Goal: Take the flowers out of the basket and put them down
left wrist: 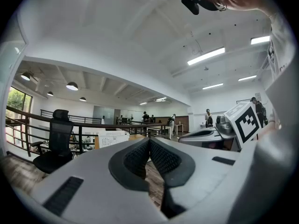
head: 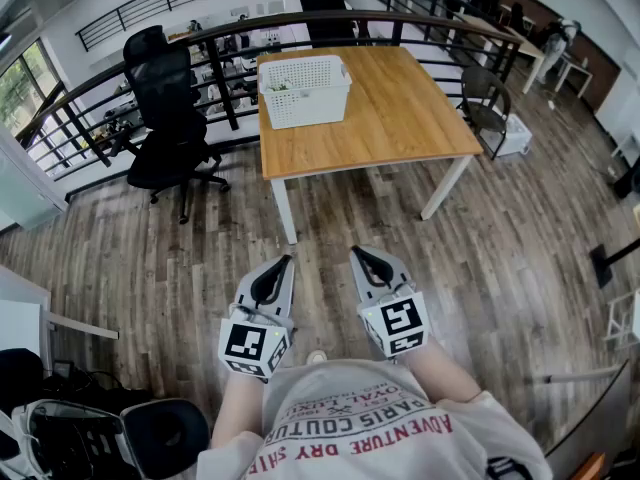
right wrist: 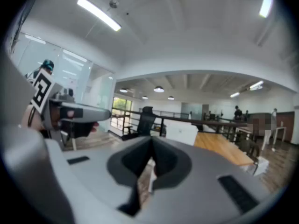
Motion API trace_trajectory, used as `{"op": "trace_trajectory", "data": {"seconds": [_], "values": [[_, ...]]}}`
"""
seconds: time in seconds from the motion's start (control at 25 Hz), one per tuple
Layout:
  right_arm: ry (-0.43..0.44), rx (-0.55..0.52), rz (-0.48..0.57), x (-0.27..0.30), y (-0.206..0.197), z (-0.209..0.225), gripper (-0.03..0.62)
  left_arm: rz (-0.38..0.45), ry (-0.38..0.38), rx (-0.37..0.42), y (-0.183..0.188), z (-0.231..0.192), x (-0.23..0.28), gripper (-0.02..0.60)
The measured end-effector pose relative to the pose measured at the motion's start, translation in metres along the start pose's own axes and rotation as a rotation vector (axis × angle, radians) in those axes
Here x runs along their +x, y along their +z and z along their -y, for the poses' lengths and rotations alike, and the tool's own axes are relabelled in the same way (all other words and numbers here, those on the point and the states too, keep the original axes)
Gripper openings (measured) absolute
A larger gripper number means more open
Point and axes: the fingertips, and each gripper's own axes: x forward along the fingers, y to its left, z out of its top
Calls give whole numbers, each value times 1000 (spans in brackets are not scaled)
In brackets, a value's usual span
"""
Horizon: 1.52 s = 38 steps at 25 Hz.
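Observation:
A white perforated basket (head: 303,89) stands on the near left part of a wooden table (head: 400,118), with a bit of greenery showing inside; the flowers themselves are too small to make out. The basket also shows far off in the left gripper view (left wrist: 112,137) and in the right gripper view (right wrist: 180,131). I stand back from the table. My left gripper (head: 286,261) and right gripper (head: 355,253) hang side by side over the wood floor, both shut and empty, tips pointing toward the table. Jaw tips meet in each gripper view (left wrist: 149,140) (right wrist: 152,141).
A black office chair (head: 165,108) stands left of the table by a dark railing (head: 120,73). A second chair (head: 484,96) sits at the table's right side. More chairs and bags lie at my lower left (head: 60,418). People stand far off in the background.

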Motion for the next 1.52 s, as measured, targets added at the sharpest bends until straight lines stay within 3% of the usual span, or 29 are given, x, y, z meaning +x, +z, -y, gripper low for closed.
{"op": "trace_trajectory", "data": {"seconds": [0.44,0.88,1.16,1.52], "values": [[-8,52,-19,24,-8,-3,28,29,-82,1,1,-13,4,25],[-17,39,-25,77,-11,-11,28,23,-81,-68,-17,-71,20,25],[-27,62,-13,114,-8,27,28,1,-74,-41,-17,-91,49,25],[37,52,18,190,-13,112,28,-13,33,-19,-24,-120,139,26]]}}
